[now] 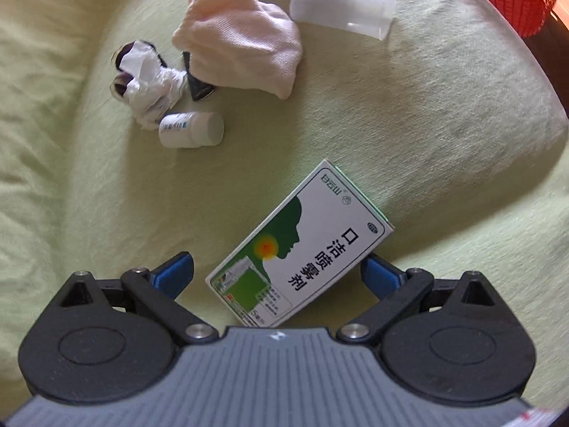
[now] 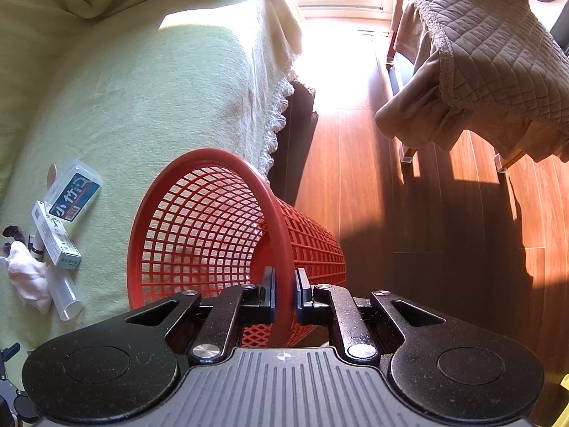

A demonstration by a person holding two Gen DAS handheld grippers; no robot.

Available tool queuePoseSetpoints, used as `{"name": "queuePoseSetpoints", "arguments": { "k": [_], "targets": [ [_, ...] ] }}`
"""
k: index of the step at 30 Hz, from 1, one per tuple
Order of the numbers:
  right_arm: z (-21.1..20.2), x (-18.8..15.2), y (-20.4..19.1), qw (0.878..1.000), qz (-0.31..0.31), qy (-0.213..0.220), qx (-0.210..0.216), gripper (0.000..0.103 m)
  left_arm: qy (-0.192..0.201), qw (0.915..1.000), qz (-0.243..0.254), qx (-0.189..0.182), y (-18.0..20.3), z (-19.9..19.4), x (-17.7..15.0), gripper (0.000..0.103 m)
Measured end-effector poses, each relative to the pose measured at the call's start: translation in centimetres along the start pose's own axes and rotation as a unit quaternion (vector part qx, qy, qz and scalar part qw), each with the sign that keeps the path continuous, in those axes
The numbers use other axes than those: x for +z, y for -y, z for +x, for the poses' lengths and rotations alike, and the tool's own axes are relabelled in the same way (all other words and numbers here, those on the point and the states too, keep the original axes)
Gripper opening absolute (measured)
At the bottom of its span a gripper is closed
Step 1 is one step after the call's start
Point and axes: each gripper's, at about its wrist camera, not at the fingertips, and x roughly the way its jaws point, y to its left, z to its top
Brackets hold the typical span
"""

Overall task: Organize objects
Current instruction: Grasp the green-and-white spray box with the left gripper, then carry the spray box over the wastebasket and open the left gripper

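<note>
Red basket (image 2: 213, 235) rim sits clamped in the right gripper (image 2: 284, 293), while the left gripper (image 1: 277, 274) gapes around a medicine box (image 1: 302, 245) low in frame.

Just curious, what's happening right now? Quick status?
Left gripper open over green-and-white cardboard box. Right gripper shut on red plastic mesh basket rim. Nothing in the way.

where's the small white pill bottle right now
In the left wrist view, the small white pill bottle lies on its side on the green cover, upper left, just below the crumpled tissue and left of the green-and-white box.
</note>
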Motion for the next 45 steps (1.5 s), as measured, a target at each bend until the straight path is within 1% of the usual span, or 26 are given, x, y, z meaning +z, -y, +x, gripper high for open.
{"name": "queuePoseSetpoints", "arguments": {
  "k": [2,4,5,6,8,10,12,13,14,15,16,17,20,23,24,27,30,33,36,39,45],
  "targets": [
    [0.1,0.0,-0.1,1.000,-0.002,0.000,-0.001,0.007,0.005,0.9997,0.022,-0.007,0.1,0.5,0.5,0.097],
    [0.1,0.0,-0.1,1.000,0.000,0.000,-0.002,0.007,0.004,0.9991,0.034,-0.027,-0.1,0.9,1.1,0.085],
    [0.1,0.0,-0.2,1.000,0.001,-0.001,-0.002,0.007,0.001,0.9986,0.030,-0.042,-0.7,1.6,1.2,0.074],
    [0.1,0.1,-0.2,1.000,0.001,-0.001,-0.003,0.007,-0.002,0.9987,0.024,-0.045,-0.9,1.8,1.4,0.073],
    [0.1,0.1,-0.3,1.000,-0.002,-0.001,-0.004,0.007,-0.008,0.9986,-0.002,-0.053,-1.7,2.0,1.8,0.072],
    [0.0,0.0,-0.4,1.000,-0.005,0.000,-0.005,0.007,-0.021,0.9976,-0.044,-0.050,-2.6,2.1,2.2,0.071],
    [0.0,0.0,-0.6,1.000,-0.009,0.001,-0.006,0.007,-0.035,0.9942,-0.091,-0.046,-3.9,2.1,2.7,0.066],
    [-0.1,-0.1,-0.7,1.000,-0.013,0.003,-0.007,0.007,-0.043,0.9907,-0.121,-0.045,-4.2,2.1,2.9,0.065],
    [-0.1,-0.1,-0.9,1.000,-0.020,0.004,-0.009,0.007,-0.050,0.9861,-0.151,-0.047,-4.9,2.0,3.1,0.059],
    [-0.1,-0.2,-1.1,1.000,-0.026,0.006,-0.011,0.007,-0.056,0.9802,-0.182,-0.053,-5.3,1.9,3.3,0.055],
    [-0.2,-0.3,-1.4,0.999,-0.032,0.008,-0.014,0.007,-0.060,0.9734,-0.213,-0.060,-5.7,1.6,3.5,0.055],
    [-0.2,-0.4,-1.6,0.999,-0.037,0.010,-0.016,0.007,-0.061,0.9684,-0.234,-0.062,-5.8,1.4,3.8,0.055],
    [-0.2,-0.5,-2.1,0.998,-0.053,0.010,-0.020,0.007,-0.066,0.9565,-0.276,-0.066,-5.1,0.6,4.7,0.055],
    [-0.2,-0.6,-2.1,0.998,-0.059,0.009,-0.020,0.007,-0.080,0.9406,-0.319,-0.084,-4.5,0.2,6.0,0.055],
    [-0.1,-0.5,-2.0,0.998,-0.058,0.008,-0.020,0.007,-0.082,0.9367,-0.328,-0.092,-4.3,-0.2,6.6,0.055],
    [-0.1,-0.5,-2.0,0.998,-0.057,0.009,-0.018,0.007,-0.073,0.9325,-0.339,-0.101,-3.1,-1.7,8.1,0.053],
    [-0.1,-0.5,-2.0,0.998,-0.055,0.009,-0.017,0.007,-0.069,0.9266,-0.351,-0.116,-2.3,-3.1,9.6,0.052],
    [-0.2,-0.5,-1.9,0.998,-0.054,0.008,-0.015,0.007,-0.059,0.9239,-0.355,-0.129,-1.4,-4.8,11.4,0.050],
    [-0.2,-0.6,-2.0,0.998,-0.056,0.008,-0.013,0.007,-0.041,0.9253,-0.351,-0.137,-0.3,-6.4,13.5,0.050],
    [-0.3,-0.6,-2.0,0.998,-0.056,0.009,-0.011,0.007,-0.028,0.9275,-0.343,-0.146,0.1,-6.9,15.2,0.050],
    [-0.2,-0.4,-1.8,0.999,-0.051,0.011,-0.008,0.007,0.006,0.9254,-0.336,-0.176,0.4,-8.9,18.4,0.050]
  ]
}}
